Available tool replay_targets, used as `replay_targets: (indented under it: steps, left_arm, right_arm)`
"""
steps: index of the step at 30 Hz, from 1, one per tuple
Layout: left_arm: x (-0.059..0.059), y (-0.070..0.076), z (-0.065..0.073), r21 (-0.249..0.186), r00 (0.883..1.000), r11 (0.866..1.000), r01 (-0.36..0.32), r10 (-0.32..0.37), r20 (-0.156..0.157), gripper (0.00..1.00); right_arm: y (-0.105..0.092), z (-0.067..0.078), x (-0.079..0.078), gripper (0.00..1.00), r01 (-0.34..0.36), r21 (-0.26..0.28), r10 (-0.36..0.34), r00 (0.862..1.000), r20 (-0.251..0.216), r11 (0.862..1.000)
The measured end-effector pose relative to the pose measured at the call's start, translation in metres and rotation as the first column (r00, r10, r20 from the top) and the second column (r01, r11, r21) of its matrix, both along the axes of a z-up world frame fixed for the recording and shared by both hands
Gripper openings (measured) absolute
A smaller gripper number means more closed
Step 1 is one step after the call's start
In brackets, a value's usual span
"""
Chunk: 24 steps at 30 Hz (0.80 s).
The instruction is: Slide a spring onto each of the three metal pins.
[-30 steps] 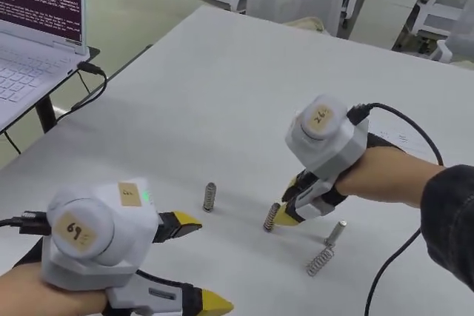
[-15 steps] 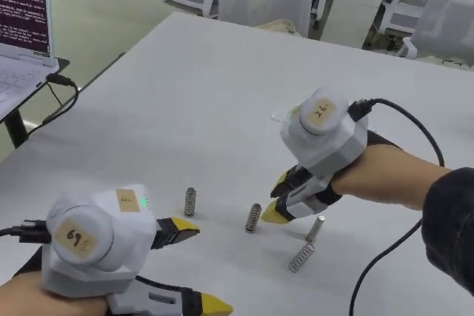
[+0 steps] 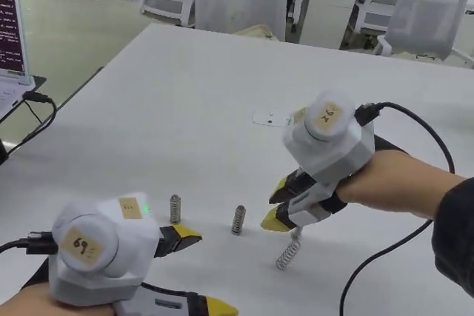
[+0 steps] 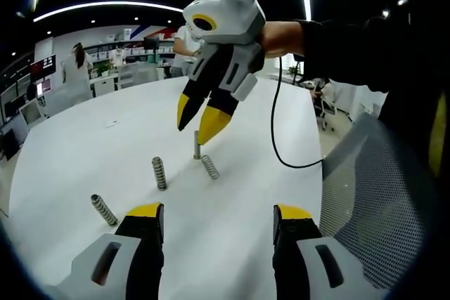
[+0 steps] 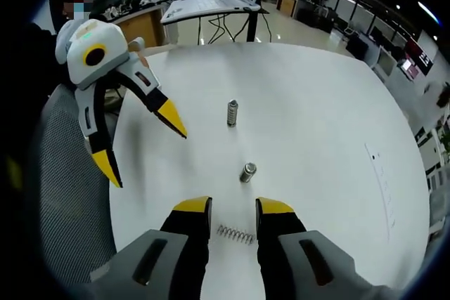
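Two springs stand upright on pins, the far one (image 3: 175, 209) (image 4: 103, 209) (image 5: 232, 112) and the middle one (image 3: 238, 219) (image 4: 159, 172) (image 5: 247, 172). A bare metal pin (image 4: 196, 145) stands upright under my right gripper (image 3: 277, 202) (image 4: 200, 114) (image 5: 233, 209), which is open and holds nothing. A loose spring (image 3: 286, 254) (image 4: 210, 166) (image 5: 235, 235) lies flat on the white table (image 3: 222, 109) beside that pin, showing between the jaws in the right gripper view. My left gripper (image 3: 201, 271) (image 4: 218, 216) (image 5: 144, 149) is open wide near the table's front edge, close to the far spring.
A laptop (image 3: 6, 27) with its cable (image 3: 33, 109) sits on a stand at the left. The right gripper's black cable (image 3: 400, 212) trails off to the right. Office chairs and desks stand beyond the table's far edge.
The head camera has swung right. My right gripper has moved off the middle spring and now hangs over the bare pin and loose spring. The left gripper has stayed put.
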<state>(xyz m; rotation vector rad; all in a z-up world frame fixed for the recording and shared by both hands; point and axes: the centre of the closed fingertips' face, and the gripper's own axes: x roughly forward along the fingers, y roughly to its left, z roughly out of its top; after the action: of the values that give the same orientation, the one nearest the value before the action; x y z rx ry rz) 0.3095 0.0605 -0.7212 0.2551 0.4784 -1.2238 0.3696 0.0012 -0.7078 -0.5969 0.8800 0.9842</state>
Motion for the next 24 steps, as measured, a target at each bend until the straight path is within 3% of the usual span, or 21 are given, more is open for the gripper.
replay_targets:
  steps: [7, 15, 24]
  left_arm:
    - [-0.002, -0.009, 0.003, -0.005, 1.000, 1.000, -0.002, 0.002, -0.009, 0.57]
    - [-0.003, -0.023, 0.006, 0.006, 1.000, 1.000, 0.015, -0.016, 0.005, 0.55]
    - [-0.011, -0.040, 0.003, 0.035, 0.999, 0.998, 0.046, -0.046, 0.017, 0.56]
  right_arm:
    - [-0.011, 0.002, -0.013, 0.23, 0.018, 0.009, -0.018, 1.000, 0.005, 1.000]
    - [-0.033, 0.006, -0.028, 0.23, 0.049, 0.017, -0.049, 0.999, 0.017, 0.999]
    - [-0.056, 0.005, -0.043, 0.23, 0.087, 0.021, -0.087, 0.996, 0.016, 0.996]
